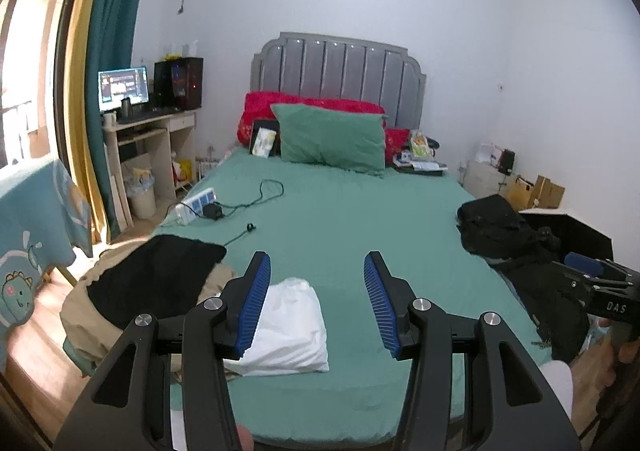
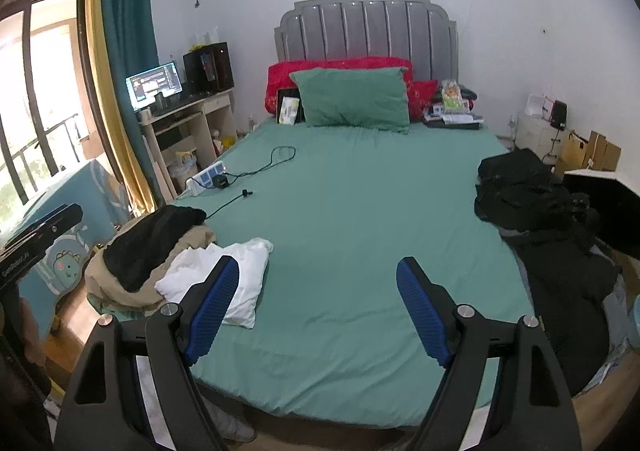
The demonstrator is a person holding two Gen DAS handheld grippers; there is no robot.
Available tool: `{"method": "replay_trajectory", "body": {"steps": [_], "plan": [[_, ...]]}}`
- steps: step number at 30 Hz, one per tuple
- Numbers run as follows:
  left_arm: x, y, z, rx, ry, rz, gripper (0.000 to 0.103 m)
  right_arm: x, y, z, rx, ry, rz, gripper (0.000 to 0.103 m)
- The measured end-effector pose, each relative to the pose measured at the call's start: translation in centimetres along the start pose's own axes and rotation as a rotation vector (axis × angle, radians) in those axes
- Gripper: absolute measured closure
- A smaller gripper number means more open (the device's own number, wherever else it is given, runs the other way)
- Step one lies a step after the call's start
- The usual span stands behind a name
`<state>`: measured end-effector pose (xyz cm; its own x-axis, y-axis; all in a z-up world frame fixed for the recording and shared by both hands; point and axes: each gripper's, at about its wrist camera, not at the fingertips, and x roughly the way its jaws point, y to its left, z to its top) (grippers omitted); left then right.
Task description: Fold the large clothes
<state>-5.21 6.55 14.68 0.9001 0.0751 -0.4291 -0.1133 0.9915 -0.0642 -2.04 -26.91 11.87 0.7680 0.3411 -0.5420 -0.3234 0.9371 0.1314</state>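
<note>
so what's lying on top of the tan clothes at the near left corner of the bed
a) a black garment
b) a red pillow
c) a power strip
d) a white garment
a: a black garment is draped over the tan clothes, with the folded white garment beside them on the sheet.

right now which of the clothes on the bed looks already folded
The white garment at the bed's near left corner: a flat, squared bundle. The black-and-tan pile beside it and the black heap on the right edge lie crumpled.
</note>
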Motion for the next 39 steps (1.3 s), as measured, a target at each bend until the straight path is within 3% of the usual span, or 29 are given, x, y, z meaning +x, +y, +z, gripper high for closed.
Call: {"method": "replay_trajectory", "body": {"steps": [16, 29, 34, 39], "plan": [[-3.1, 0.2, 1.9, 0.005, -0.109, 0.039, 0.039, -3.5, 1.2, 1.9, -0.033, -0.098, -0.022, 0.022], [-5.4, 0.3, 3.8, 0.03, -0.193, 0.061, 0.036, -6.0, 2.9, 4.1, -0.052, -0.189, -0.003, 0.022], [-6.0, 0.2, 4.0, 0.025, -0.221, 0.06, 0.025, -6.5, 3.6, 4.6, -0.066, -0.214, 0.004, 0.022], [-6.6, 0.5, 4.3, 0.013, -0.254, 0.057, 0.022, -7.0, 3.8, 4.9, -0.07, -0.239, 0.009, 0.019]]}}
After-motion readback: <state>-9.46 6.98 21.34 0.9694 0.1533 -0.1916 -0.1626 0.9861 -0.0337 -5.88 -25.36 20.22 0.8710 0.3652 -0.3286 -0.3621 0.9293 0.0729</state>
